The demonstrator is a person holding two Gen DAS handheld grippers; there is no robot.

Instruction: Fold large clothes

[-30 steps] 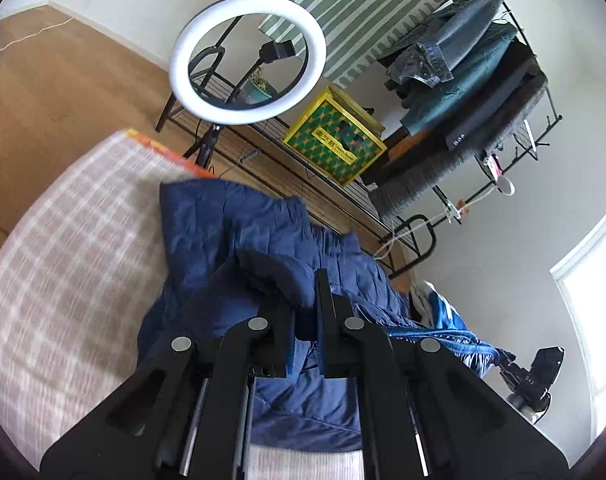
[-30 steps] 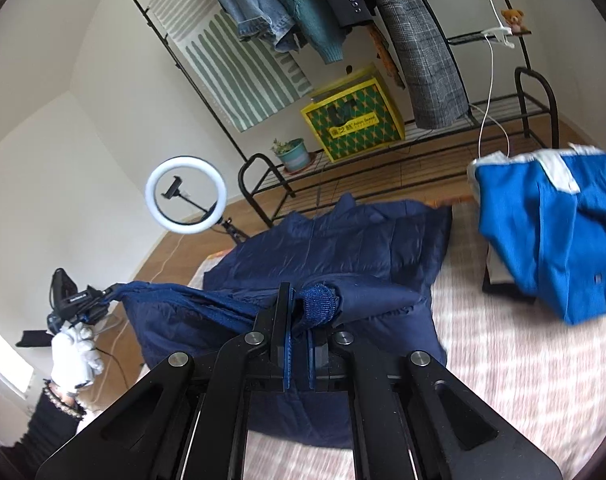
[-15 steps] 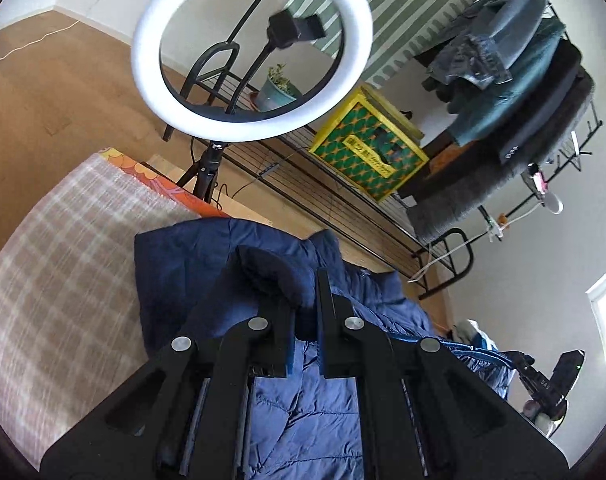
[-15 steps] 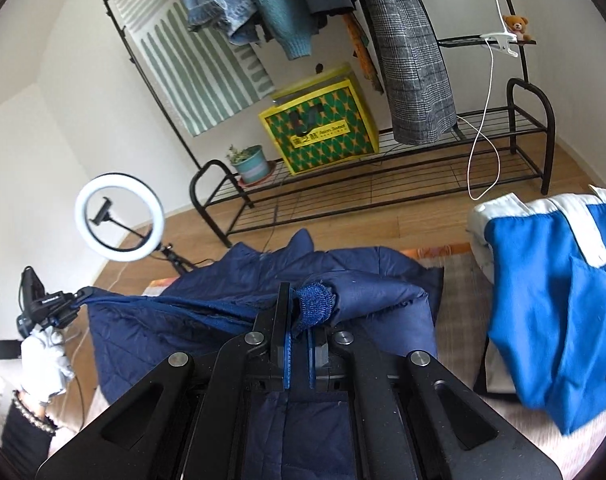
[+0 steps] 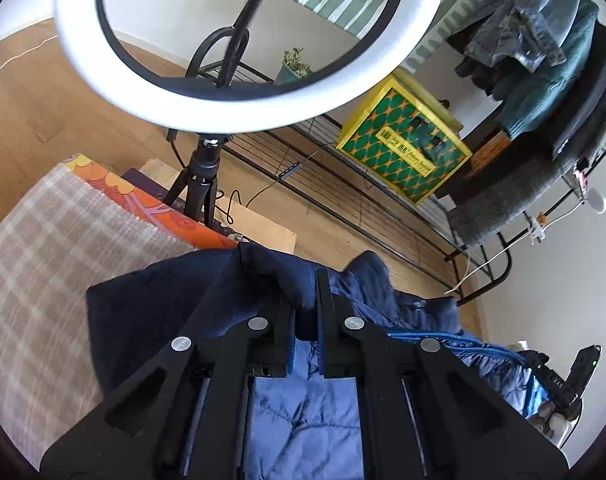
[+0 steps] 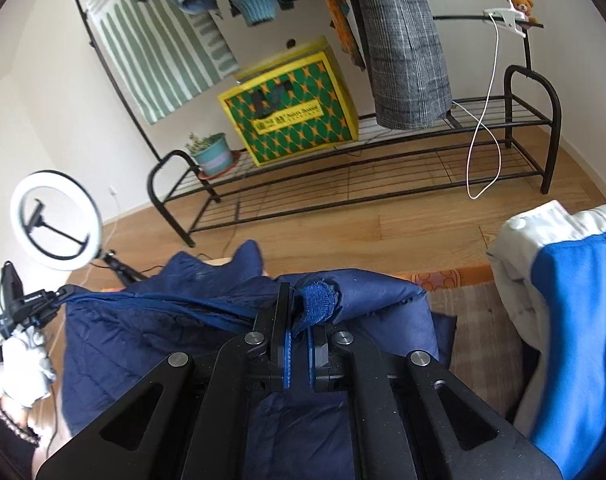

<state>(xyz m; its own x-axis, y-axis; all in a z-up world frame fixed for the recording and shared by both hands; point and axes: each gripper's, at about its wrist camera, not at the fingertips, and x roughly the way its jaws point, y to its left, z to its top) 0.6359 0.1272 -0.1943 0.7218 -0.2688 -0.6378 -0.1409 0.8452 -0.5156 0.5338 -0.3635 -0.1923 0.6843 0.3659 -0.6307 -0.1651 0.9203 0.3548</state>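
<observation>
Two grippers each pinch the navy quilted jacket (image 5: 303, 412); the left gripper (image 5: 305, 308) has its fingers closed on a fold of the dark outer fabric, and the right gripper (image 6: 299, 320) has its fingers closed on the sleeve end just below the blue knit cuff (image 6: 318, 303), which sticks up past the fingertips; a taut edge of the jacket runs between the two grippers, so its held edge lies crosswise to the view; the rest of the garment lies on the checked surface (image 5: 43, 280), reaching to its far edge; a blue and white garment (image 6: 575, 320) is heaped at the right side of that surface, apart from the jacket; on the low wire rack (image 6: 383, 168) beyond stands a yellow and green box (image 6: 291, 100) with its lid on, contents not visible, and a pale green pot (image 6: 215, 156) holding a small plant; a ring light (image 5: 239, 40) stands close before the left gripper.
</observation>
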